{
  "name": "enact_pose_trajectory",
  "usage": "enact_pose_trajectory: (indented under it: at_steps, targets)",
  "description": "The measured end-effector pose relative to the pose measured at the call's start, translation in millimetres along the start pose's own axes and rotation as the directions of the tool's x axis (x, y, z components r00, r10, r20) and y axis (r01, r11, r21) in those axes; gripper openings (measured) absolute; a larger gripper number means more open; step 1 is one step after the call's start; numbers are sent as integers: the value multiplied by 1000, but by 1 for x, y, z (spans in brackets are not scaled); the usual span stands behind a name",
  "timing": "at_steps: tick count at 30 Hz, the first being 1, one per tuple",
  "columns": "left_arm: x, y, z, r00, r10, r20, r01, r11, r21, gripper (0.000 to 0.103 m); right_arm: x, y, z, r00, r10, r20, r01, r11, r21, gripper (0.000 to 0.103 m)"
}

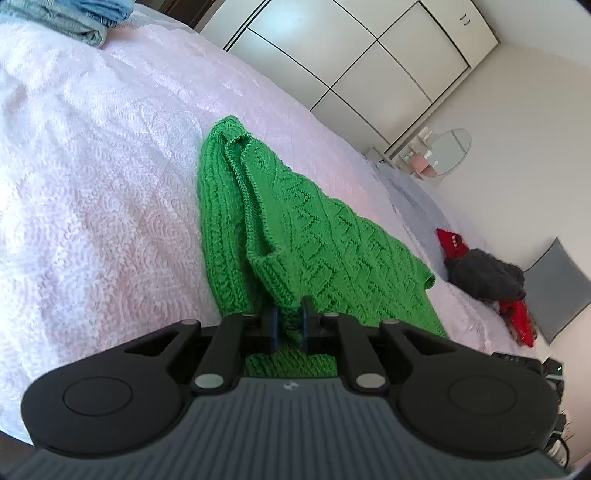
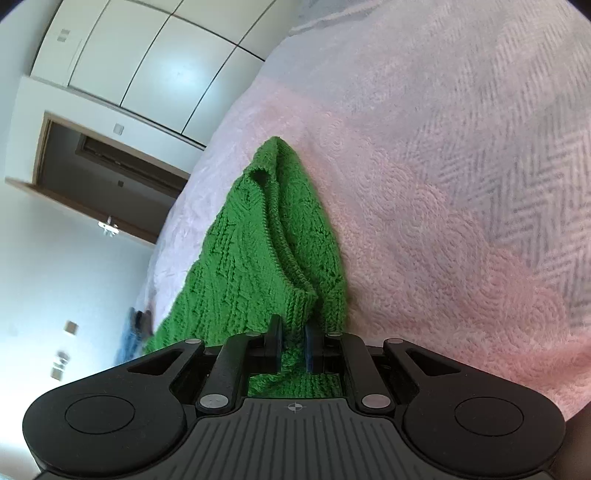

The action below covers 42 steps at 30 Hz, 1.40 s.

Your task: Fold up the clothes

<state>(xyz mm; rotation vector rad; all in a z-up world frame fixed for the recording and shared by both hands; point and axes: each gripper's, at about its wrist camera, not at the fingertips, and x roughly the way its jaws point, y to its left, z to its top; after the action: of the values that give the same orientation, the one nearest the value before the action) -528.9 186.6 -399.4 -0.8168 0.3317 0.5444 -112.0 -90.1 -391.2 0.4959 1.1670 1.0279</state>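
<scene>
A green knitted sweater (image 1: 317,236) lies partly lifted over a pale pink bedspread (image 1: 92,177). My left gripper (image 1: 290,325) is shut on a bunched ribbed edge of the sweater, with green knit squeezed between its fingers. In the right wrist view the same green sweater (image 2: 251,258) stretches away from my right gripper (image 2: 293,343), which is shut on another part of its edge. The knit drapes from both grips down onto the pink bedspread (image 2: 443,221). How much of the sweater hangs below the grippers is hidden.
Folded blue denim clothes (image 1: 74,18) sit at the far corner of the bed. A dark grey garment (image 1: 487,277) and red items (image 1: 521,321) lie by a grey pillow (image 1: 561,288). White wardrobe doors (image 1: 369,48) and a brown door frame (image 2: 107,177) stand beyond the bed.
</scene>
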Motion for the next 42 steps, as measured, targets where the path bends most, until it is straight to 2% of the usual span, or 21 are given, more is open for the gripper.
enact_pose_trajectory:
  at_steps: [1,3,4,6,8,11,12,14,16,17,20,24,26,29,33,36,38,40,42]
  targets:
    - [-5,-2,1,1000,7,-1,-7,1000,11,13,-4,4,-1,1000,-17,6,17,1000,-20,13]
    - [-17,-7,4,1000,22,0,-22,999,33,13,-15,16,-3,994,-86,66,92,992,-90,39]
    - [-24,-11,6,999,39,13,-40,997,60,13,-20,24,-4,985,-130,112,144,980,-136,44]
    - [-37,-19,10,996,72,49,-77,990,122,14,-29,43,-7,964,-172,204,220,945,-243,44]
    - [-45,-29,14,993,82,86,-97,978,184,14,-34,59,-10,963,-134,232,207,922,-328,44]
    - [-42,-45,19,990,74,121,-104,958,266,13,-22,79,-22,983,-54,178,127,895,-427,44]
    - [-36,-48,18,991,73,112,-103,952,287,13,-14,84,-28,987,-41,157,109,881,-460,44]
    - [-22,-52,16,994,73,85,-97,940,327,14,4,86,-40,990,-57,126,114,853,-510,44]
    - [-2,-48,7,994,112,6,-107,938,329,13,24,76,-50,985,-135,111,174,829,-531,44]
    - [4,-45,0,992,123,-6,-114,938,329,13,31,68,-54,981,-161,108,194,821,-536,42]
    - [4,-45,15,994,110,6,-106,936,335,13,31,52,-60,982,-149,116,188,817,-545,34]
    - [3,-45,37,996,90,24,-93,934,345,13,21,60,-46,984,-158,79,175,820,-546,35]
    - [3,-46,48,996,80,33,-87,933,350,13,10,69,-36,985,-144,93,172,822,-543,35]
    - [2,-46,64,997,65,46,-77,930,358,13,11,89,-12,981,-121,154,189,799,-571,35]
    - [31,-50,107,994,78,72,-101,907,409,13,42,119,14,967,-127,222,243,723,-647,35]
    - [65,-54,135,996,77,50,-91,904,417,13,80,139,25,968,-125,216,243,665,-706,35]
    - [85,-56,146,996,83,45,-95,885,455,13,106,151,27,969,-129,209,244,616,-749,35]
    - [107,-54,149,995,99,22,-96,859,503,13,134,156,24,967,-150,205,254,540,-802,35]
    - [129,-47,148,992,125,-7,-102,837,538,13,163,150,23,955,-205,212,285,453,-844,35]
